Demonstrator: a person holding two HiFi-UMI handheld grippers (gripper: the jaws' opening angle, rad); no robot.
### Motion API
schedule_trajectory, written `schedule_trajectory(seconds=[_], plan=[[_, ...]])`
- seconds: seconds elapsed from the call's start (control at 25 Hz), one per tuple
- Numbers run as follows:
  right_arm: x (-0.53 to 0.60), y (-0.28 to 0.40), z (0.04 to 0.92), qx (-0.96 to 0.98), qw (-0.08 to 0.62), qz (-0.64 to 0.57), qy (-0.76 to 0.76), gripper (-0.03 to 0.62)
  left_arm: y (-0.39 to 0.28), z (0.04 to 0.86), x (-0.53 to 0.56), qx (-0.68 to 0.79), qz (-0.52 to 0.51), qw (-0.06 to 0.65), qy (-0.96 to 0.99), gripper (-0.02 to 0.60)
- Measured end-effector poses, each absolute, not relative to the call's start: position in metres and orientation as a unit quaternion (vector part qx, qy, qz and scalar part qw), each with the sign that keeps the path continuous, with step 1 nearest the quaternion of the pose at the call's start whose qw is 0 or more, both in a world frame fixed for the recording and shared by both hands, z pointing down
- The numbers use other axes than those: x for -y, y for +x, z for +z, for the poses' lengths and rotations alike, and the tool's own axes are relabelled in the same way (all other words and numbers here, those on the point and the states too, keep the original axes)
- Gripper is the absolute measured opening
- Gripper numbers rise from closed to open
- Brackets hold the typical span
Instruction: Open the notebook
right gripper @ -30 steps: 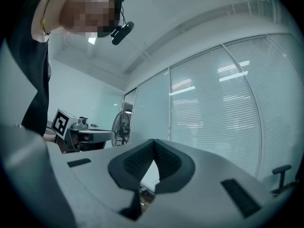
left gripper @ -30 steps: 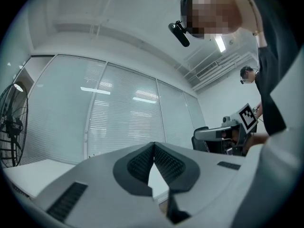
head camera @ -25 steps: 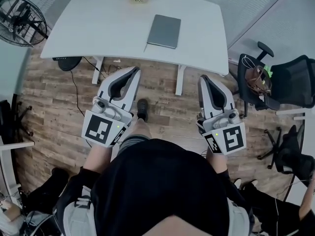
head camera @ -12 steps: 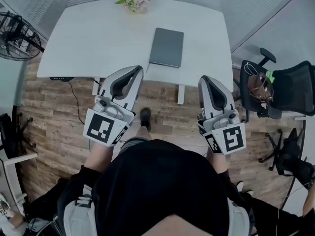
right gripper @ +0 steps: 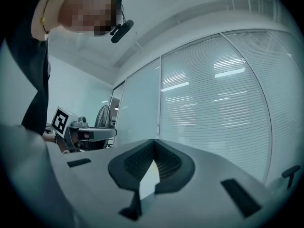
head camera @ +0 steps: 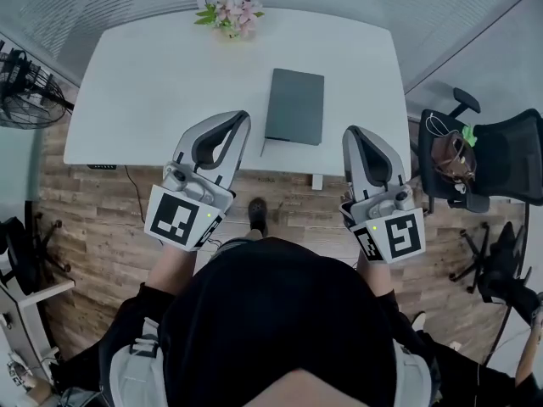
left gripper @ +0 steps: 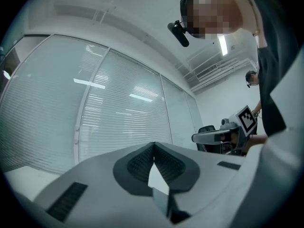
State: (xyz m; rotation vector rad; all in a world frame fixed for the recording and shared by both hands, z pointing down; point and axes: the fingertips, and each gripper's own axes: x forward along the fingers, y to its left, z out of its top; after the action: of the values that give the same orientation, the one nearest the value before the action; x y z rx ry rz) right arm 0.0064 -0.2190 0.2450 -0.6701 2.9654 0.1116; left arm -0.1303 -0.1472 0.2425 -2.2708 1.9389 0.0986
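**Item:** notebook (head camera: 294,106), grey, cover closed, flat on the white worktop (head camera: 144,75) at upper centre of frame, right of and below the flowers (head camera: 231,8).
**Axis:** its long side runs up and down the frame.
**Left tongs** (head camera: 242,117): pressed together, empty, tip just left of the notebook's lower half.
**Right tongs** (head camera: 351,131): pressed together, empty, tip at its lower right.
**Relation:** the notebook lies between the two tips and extends above them. The left tip looks slightly nearer.

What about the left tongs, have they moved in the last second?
Yes. The left tongs have moved forward toward the white table: earlier their tips were over the wooden floor, just short of its near edge; now they overlap it.
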Motion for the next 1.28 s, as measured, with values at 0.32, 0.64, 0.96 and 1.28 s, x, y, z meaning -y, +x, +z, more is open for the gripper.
schedule_trajectory(seconds=[0.32, 0.64, 0.96, 1.28], plan=[[0.247, -0.026, 0.243, -0.968, 0.055, 0.042, -0.241, 0.005, -0.168, 0.246, 0.176, -0.636, 0.024, 0.074, -0.768, 0.012], [0.265, -0.036, 0.25, -0.96, 0.049, 0.05, -0.269, 0.005, -0.184, 0.254, 0.194, -0.62, 0.023, 0.074, -0.781, 0.012], [0.274, -0.037, 0.26, -0.96, 0.038, 0.039, -0.275, 0.005, -0.186, 0.26, 0.2, -0.622, 0.025, 0.065, -0.78, 0.012], [0.292, -0.042, 0.285, -0.957, 0.014, 0.03, -0.288, 0.005, -0.195, 0.259, 0.207, -0.627, 0.028, 0.068, -0.776, 0.012]])
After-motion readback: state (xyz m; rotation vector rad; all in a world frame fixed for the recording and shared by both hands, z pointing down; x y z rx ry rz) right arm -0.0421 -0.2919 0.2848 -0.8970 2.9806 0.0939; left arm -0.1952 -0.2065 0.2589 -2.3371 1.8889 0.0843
